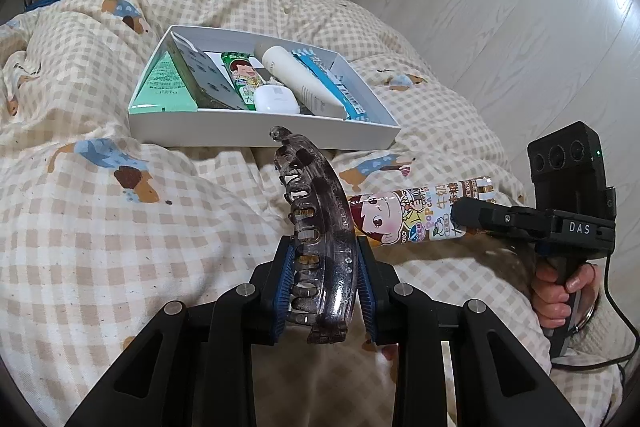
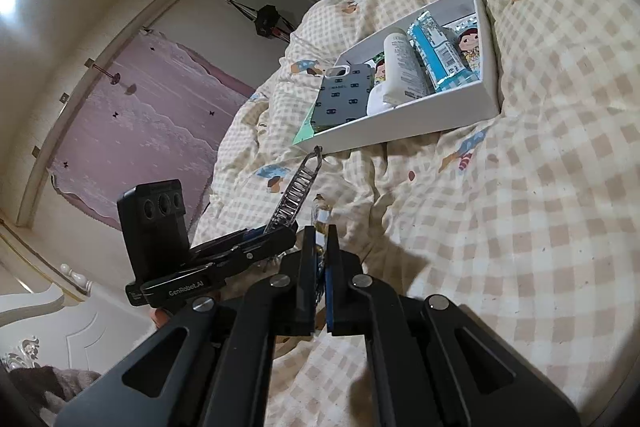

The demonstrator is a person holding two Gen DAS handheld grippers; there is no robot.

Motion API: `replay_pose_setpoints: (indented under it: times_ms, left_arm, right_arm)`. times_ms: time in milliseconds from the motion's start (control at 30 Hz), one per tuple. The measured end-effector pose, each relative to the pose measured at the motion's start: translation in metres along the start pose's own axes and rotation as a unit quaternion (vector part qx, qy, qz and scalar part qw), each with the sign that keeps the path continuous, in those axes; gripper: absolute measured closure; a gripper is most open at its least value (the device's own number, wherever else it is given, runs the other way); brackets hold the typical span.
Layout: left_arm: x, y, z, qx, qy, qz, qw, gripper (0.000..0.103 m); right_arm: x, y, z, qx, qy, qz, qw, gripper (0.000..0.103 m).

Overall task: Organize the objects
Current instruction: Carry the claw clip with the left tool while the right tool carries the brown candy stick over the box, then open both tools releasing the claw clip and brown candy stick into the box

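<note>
My left gripper [image 1: 324,247] is shut on a dark see-through hair claw clip [image 1: 316,195], which sticks up and forward from the blue pads. To its right, my right gripper [image 1: 460,215] is shut on a long candy packet [image 1: 400,215] printed with a cartoon girl, held just over the quilt. In the right wrist view the packet [image 2: 322,217] shows edge-on between the shut fingers of the right gripper [image 2: 320,233], and the clip [image 2: 296,191] rises from the left gripper [image 2: 276,231] beside it. Ahead lies a white box [image 1: 264,133], also in the right wrist view [image 2: 404,125].
The box holds a green carton [image 1: 164,83], a grey phone case [image 2: 344,95], a white tube [image 1: 298,75], a white earbud case [image 1: 276,99] and a blue packet [image 1: 340,87]. Everything rests on a rumpled checked quilt [image 1: 100,247]. Pale wood floor [image 1: 500,7] runs along the right.
</note>
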State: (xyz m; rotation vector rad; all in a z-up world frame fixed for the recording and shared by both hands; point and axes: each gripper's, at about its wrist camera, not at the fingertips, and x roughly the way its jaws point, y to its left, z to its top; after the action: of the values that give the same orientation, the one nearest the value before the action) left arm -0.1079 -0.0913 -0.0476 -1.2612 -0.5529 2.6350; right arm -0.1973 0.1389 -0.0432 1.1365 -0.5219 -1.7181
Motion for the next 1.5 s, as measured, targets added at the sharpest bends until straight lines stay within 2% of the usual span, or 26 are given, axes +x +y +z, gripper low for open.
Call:
replay_pose_setpoints:
  times_ms: [133, 267, 367, 533, 733, 833, 900, 933, 967, 1000, 1033, 1200, 1300, 1433, 1500]
  left_arm:
    - [-0.007, -0.003, 0.002, 0.005, -0.011, 0.001, 0.9999, 0.075]
    - [-0.024, -0.007, 0.022, 0.015, -0.05, -0.004, 0.9986, 0.075]
    - [-0.027, -0.015, 0.051, 0.041, -0.072, 0.028, 0.9962, 0.075]
    - [0.008, -0.022, 0.107, 0.059, -0.067, 0.093, 0.9916, 0.075]
    - [0.062, -0.01, 0.134, 0.053, -0.036, 0.174, 0.9826, 0.074]
    - [0.082, 0.002, 0.138, 0.041, -0.011, 0.207, 0.9773, 0.074]
    - [0.085, 0.004, 0.137, 0.039, 0.003, 0.202, 0.9787, 0.067]
    - [0.084, 0.004, 0.137, 0.039, 0.001, 0.192, 0.9807, 0.058]
    - [0.077, 0.001, 0.135, 0.039, -0.009, 0.176, 0.9836, 0.051]
    - [0.068, 0.0, 0.135, 0.04, -0.021, 0.166, 0.985, 0.037]
    - [0.057, -0.004, 0.134, 0.043, -0.04, 0.158, 0.9857, 0.03]
    - [0.004, -0.014, 0.118, 0.044, -0.093, 0.143, 0.9844, 0.022]
    - [-0.026, -0.026, 0.091, 0.054, -0.114, 0.135, 0.9828, 0.019]
    - [-0.055, -0.038, 0.054, 0.062, -0.118, 0.132, 0.9822, 0.017]
    - [-0.066, -0.047, 0.039, 0.069, -0.118, 0.133, 0.9816, 0.015]
  right_arm:
    - [-0.003, 0.001, 0.001, -0.002, -0.007, 0.009, 1.0, 0.099]
    - [-0.012, 0.006, 0.02, -0.01, -0.051, 0.052, 0.997, 0.099]
    - [-0.01, 0.006, 0.049, -0.007, -0.091, 0.058, 0.994, 0.099]
    - [0.011, -0.005, 0.094, 0.012, -0.136, 0.026, 0.99, 0.099]
    - [0.048, -0.023, 0.12, 0.032, -0.143, -0.046, 0.988, 0.099]
    - [0.068, -0.025, 0.125, 0.016, -0.117, -0.101, 0.988, 0.093]
    - [0.071, -0.029, 0.127, 0.01, -0.105, -0.114, 0.988, 0.086]
    - [0.071, -0.028, 0.127, 0.006, -0.104, -0.12, 0.987, 0.069]
    - [0.068, -0.026, 0.126, 0.001, -0.107, -0.13, 0.986, 0.044]
    - [0.063, -0.022, 0.125, -0.008, -0.117, -0.137, 0.984, 0.035]
    - [0.056, -0.017, 0.124, -0.018, -0.132, -0.133, 0.982, 0.03]
    - [0.022, 0.007, 0.116, -0.056, -0.137, -0.118, 0.982, 0.029]
    - [0.001, 0.027, 0.098, -0.087, -0.128, -0.113, 0.981, 0.023]
    - [-0.01, 0.046, 0.077, -0.11, -0.099, -0.123, 0.981, 0.017]
    - [-0.014, 0.058, 0.062, -0.139, -0.093, -0.145, 0.975, 0.017]
